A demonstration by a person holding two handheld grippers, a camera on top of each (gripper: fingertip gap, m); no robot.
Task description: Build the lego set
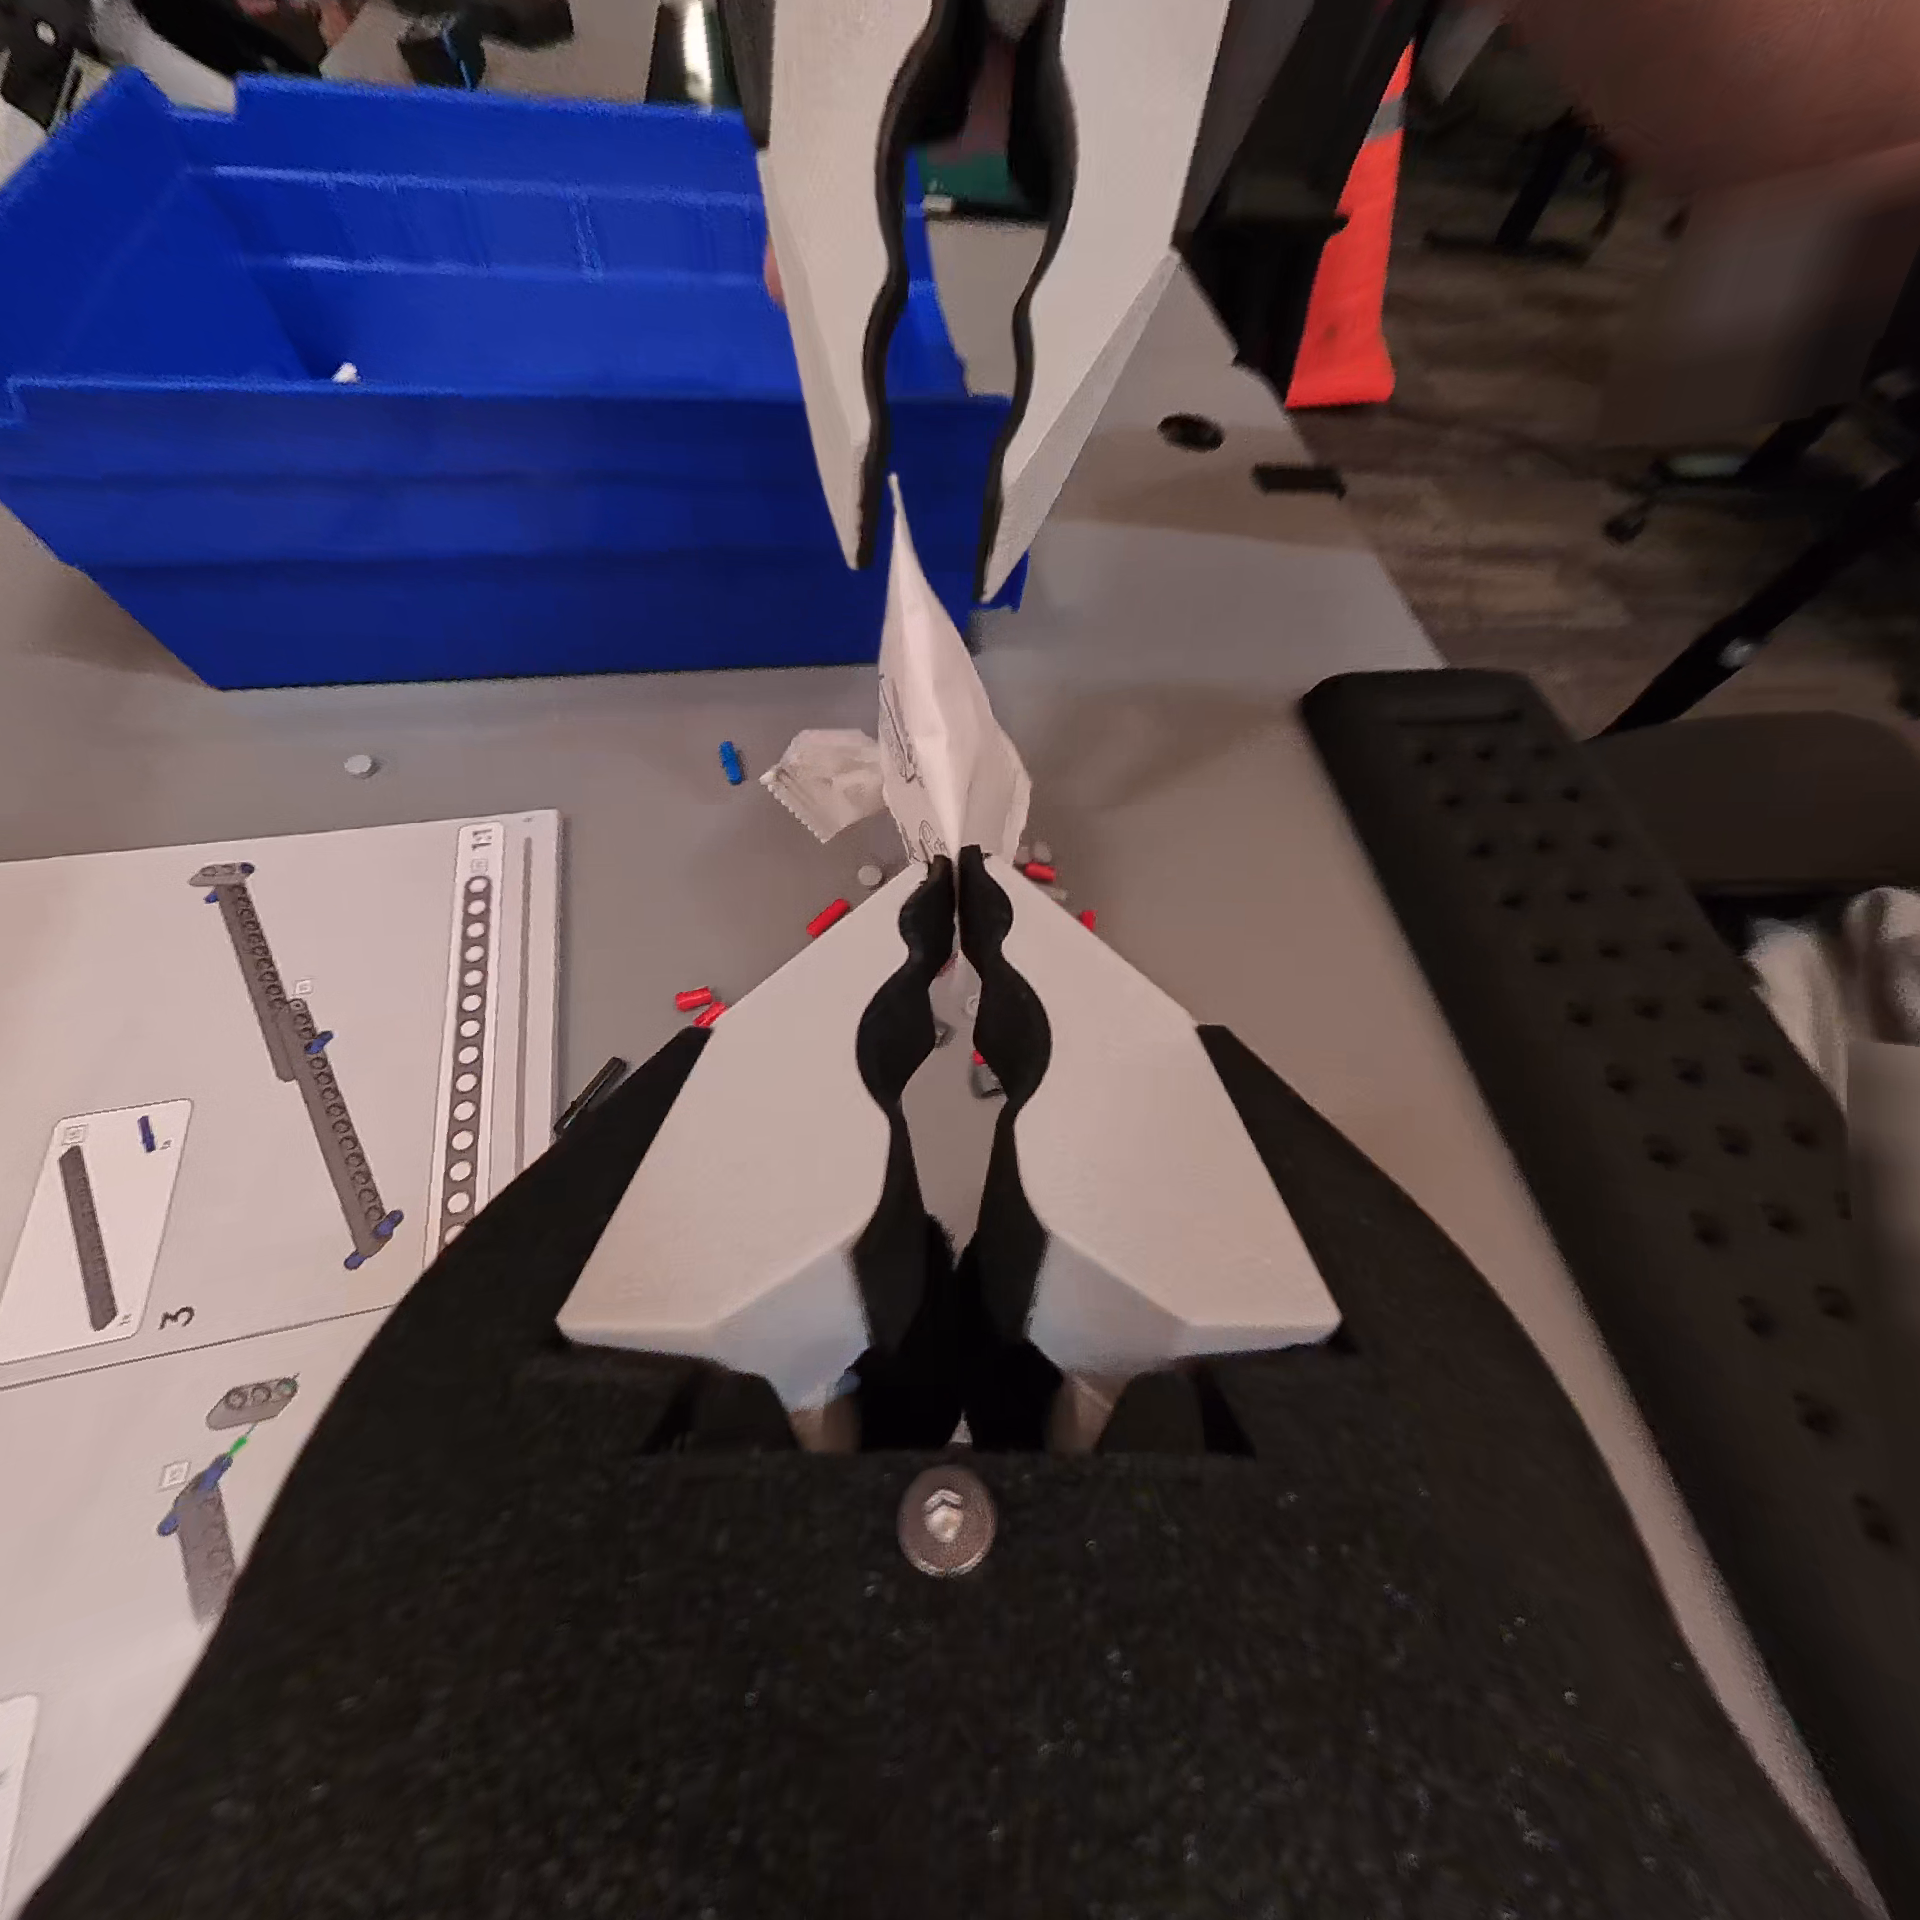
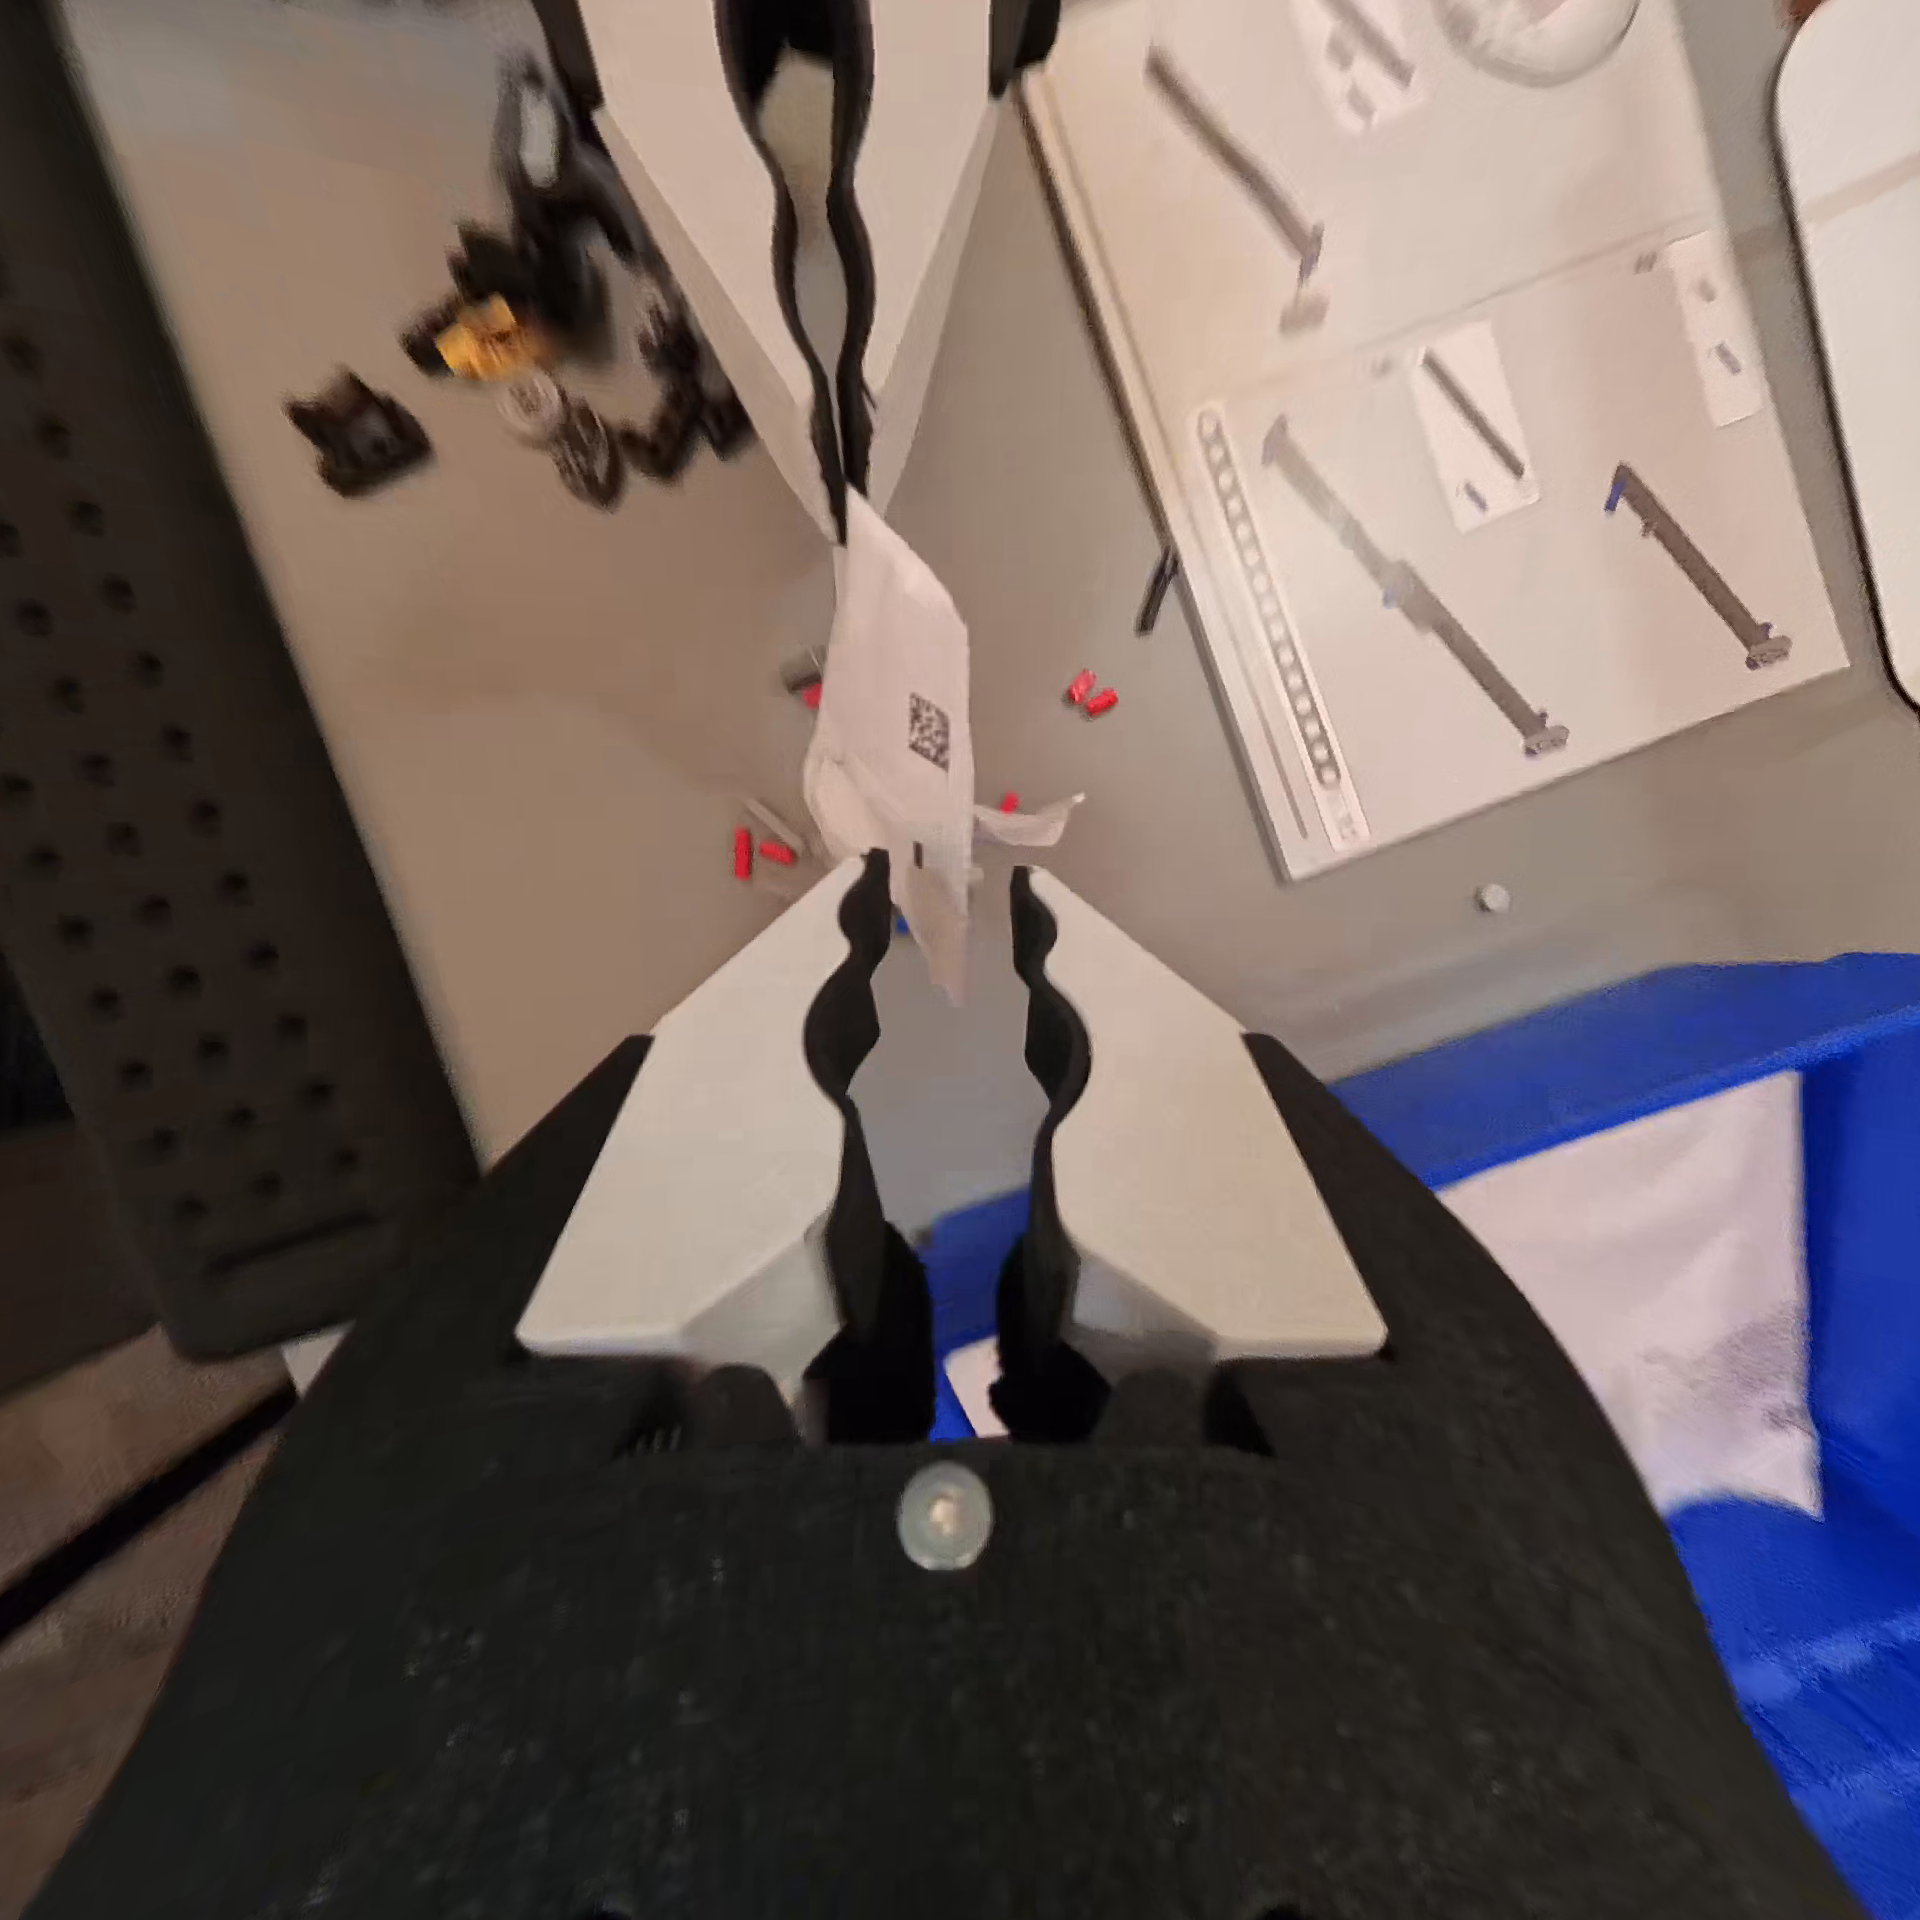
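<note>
1. Left hand-held gripper (image 1: 954, 857) clenched on the lower end of a white paper bag (image 1: 940, 717), held above the desk (image 1: 1143, 665) near its right edge.
2. Right hand-held gripper (image 1: 925, 561) released, fingers astride the bag's upper tip.
3. Bag's long axis running between both grippers.
4. Printed code square on the bag.
5. Blue bin (image 1: 416, 416) behind the bag, instruction booklet (image 1: 281, 1039) left, red pins (image 1: 826, 917) underneath.

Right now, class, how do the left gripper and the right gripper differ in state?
The left gripper is shut, pinching the white paper bag at one end; the right gripper is open, and the bag's other end hangs loose between its fingers. Both have white fingers with wavy black pads and meet tip to tip above the table.
</note>
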